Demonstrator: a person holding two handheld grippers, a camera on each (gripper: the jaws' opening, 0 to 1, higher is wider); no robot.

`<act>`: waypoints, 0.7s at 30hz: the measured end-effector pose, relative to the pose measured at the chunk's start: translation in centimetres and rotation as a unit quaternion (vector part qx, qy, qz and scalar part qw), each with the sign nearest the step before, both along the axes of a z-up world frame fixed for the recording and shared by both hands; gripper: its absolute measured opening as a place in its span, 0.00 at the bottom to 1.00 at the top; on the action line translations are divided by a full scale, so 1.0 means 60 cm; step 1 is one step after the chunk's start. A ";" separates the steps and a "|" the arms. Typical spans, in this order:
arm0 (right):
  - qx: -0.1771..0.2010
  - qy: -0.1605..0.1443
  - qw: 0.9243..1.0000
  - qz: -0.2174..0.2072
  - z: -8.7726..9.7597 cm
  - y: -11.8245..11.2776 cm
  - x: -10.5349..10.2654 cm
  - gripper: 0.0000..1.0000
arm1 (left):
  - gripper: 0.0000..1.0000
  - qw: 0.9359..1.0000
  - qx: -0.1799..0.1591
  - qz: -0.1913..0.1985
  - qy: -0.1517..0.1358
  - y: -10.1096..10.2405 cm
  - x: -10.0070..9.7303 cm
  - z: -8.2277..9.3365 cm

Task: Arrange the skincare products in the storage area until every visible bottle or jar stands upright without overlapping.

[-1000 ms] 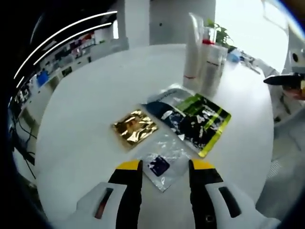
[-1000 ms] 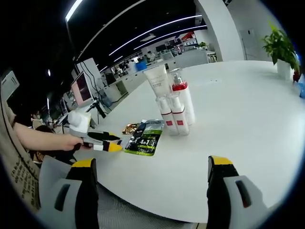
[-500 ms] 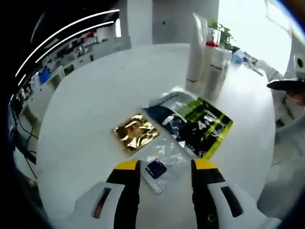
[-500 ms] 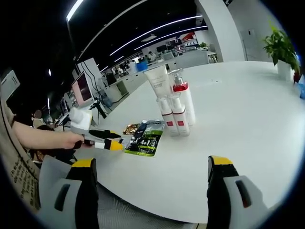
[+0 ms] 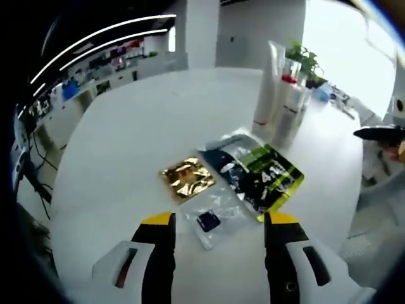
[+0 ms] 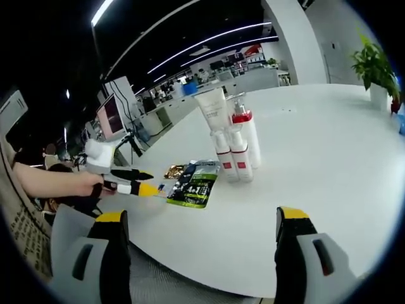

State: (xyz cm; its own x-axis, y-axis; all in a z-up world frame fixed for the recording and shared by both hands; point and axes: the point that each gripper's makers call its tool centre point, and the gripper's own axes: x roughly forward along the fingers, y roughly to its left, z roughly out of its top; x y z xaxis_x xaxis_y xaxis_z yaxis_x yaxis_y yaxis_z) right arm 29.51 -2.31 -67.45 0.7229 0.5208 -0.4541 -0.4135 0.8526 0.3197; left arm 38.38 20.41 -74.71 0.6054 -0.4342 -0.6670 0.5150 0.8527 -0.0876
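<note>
On the white round table point(image 5: 126, 126), your bottles already stand upright while the sachets lie flat.
Your left gripper point(image 5: 215, 231) has pulled back and lifted, jaws wide apart and empty, the clear sachet point(image 5: 212, 218) just ahead of them, beside the gold sachet point(image 5: 187, 179) and green-black pouch point(image 5: 262, 177). That reads as backing off, not grasping. Your right gripper point(image 6: 202, 234) hangs near the table edge, jaws wide apart, holding nothing; the bottle cluster point(image 6: 231, 142) stands well apart from it.
</note>
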 end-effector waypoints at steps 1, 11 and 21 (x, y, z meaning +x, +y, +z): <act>0.000 0.000 1.000 0.000 0.000 0.000 0.000 0.97 | 0.56 1.000 -0.003 0.003 -0.001 0.003 -0.002 0.003; -0.002 -0.004 1.000 0.008 0.002 0.005 -0.001 0.98 | 0.70 0.998 -0.038 0.041 -0.013 0.045 -0.037 0.043; -0.001 -0.006 1.000 0.012 0.003 0.006 -0.002 0.99 | 0.95 0.994 -0.087 0.051 -0.028 0.062 -0.084 0.077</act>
State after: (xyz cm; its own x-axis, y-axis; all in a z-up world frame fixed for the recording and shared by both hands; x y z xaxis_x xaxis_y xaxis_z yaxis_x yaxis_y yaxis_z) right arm 29.40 -1.93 -67.27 0.7154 0.5378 -0.4460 -0.4385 0.8426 0.3126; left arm 33.34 24.13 -70.07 0.6866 -0.4744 -0.5509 0.4341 0.8754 -0.2128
